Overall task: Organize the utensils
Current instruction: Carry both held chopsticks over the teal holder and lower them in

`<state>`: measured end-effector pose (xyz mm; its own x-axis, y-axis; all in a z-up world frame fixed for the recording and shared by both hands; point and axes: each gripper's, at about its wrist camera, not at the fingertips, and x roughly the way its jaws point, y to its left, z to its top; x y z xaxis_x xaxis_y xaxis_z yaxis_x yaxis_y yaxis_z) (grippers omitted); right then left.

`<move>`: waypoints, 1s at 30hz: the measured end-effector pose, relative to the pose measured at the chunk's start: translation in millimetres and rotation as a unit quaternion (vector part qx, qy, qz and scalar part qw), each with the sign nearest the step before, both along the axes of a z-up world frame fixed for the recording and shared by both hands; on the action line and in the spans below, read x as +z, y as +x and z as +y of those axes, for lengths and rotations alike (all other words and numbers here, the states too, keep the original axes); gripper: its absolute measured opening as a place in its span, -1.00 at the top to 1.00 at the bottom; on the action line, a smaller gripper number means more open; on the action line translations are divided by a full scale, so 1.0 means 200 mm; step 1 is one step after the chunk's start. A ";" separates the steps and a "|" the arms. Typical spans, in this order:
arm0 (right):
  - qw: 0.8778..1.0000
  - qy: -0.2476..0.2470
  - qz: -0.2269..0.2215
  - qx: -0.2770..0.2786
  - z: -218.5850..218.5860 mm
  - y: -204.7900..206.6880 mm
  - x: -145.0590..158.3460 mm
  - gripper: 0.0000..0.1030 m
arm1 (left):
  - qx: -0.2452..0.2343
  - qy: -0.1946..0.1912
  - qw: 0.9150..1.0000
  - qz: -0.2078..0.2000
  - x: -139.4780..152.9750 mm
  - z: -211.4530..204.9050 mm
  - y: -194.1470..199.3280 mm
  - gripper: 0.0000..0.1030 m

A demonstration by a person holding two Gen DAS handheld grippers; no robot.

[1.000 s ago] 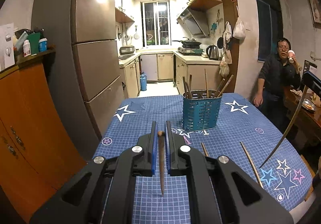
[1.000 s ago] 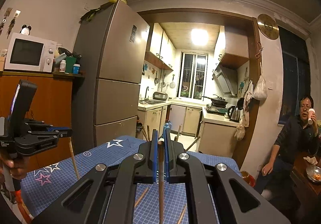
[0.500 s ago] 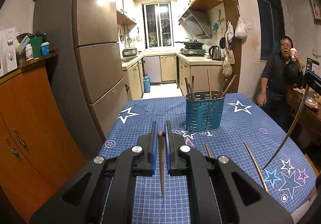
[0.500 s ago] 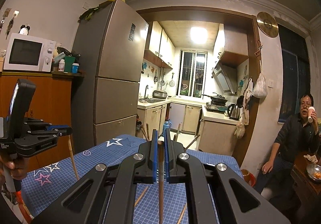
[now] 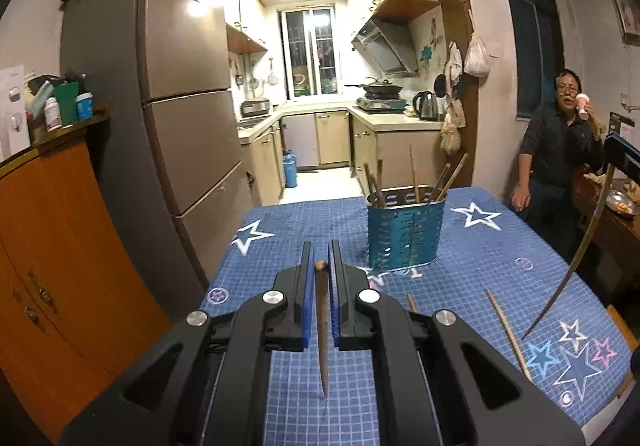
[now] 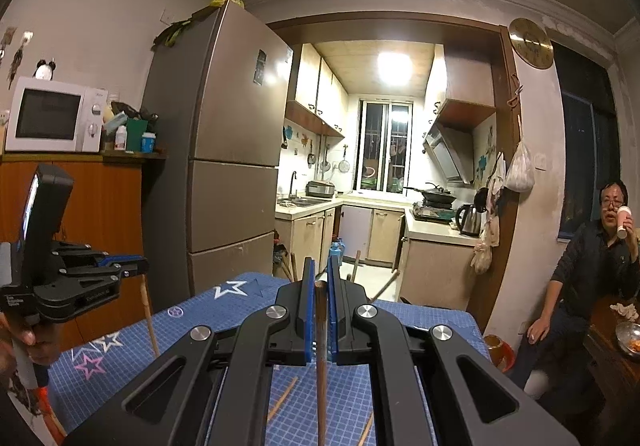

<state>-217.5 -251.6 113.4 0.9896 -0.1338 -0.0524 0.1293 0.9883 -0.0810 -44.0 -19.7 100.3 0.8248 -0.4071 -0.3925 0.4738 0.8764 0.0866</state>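
My left gripper point(image 5: 321, 266) is shut on a brown chopstick point(image 5: 322, 334) that hangs point down over the blue star tablecloth point(image 5: 480, 254). Ahead and to its right stands the blue perforated utensil holder point(image 5: 405, 234) with several chopsticks upright in it. My right gripper point(image 6: 320, 278) is shut on another wooden chopstick point(image 6: 321, 366), also hanging down; in the left wrist view that stick point(image 5: 576, 258) curves at the right edge. Loose chopsticks point(image 5: 508, 334) lie on the cloth. The right wrist view shows the left gripper point(image 6: 136, 268) at the left, held in a hand.
A tall fridge point(image 5: 180, 126) and an orange cabinet point(image 5: 60, 246) stand left of the table. A person point(image 5: 560, 150) sits at the right, drinking from a cup, beside a wooden side table point(image 5: 616, 214). The kitchen doorway lies beyond the table's far edge.
The left wrist view has drifted slightly, so the holder sits a little further right and higher in frame. Both grippers stay shut on their chopsticks; the right one has not moved.
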 end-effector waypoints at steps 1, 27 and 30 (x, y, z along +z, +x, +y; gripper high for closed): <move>1.000 0.001 0.000 0.001 -0.01 0.01 0.01 0.86 | -0.004 -0.002 1.000 0.003 0.01 -0.01 0.01 0.89; 0.997 0.062 -0.015 -0.034 -0.38 0.68 0.57 0.86 | -0.093 -0.073 0.992 -0.037 0.65 -0.58 0.41 0.89; 0.996 0.073 -0.029 -0.044 -0.44 0.80 0.62 0.86 | -0.087 -0.086 0.991 -0.046 0.68 -0.66 0.50 0.89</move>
<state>-58.0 -339.6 236.6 0.9762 -0.2160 -0.0203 0.2169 0.9734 0.0733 55.1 -151.3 235.4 0.7650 -0.6009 -0.2317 0.6165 0.7873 -0.0062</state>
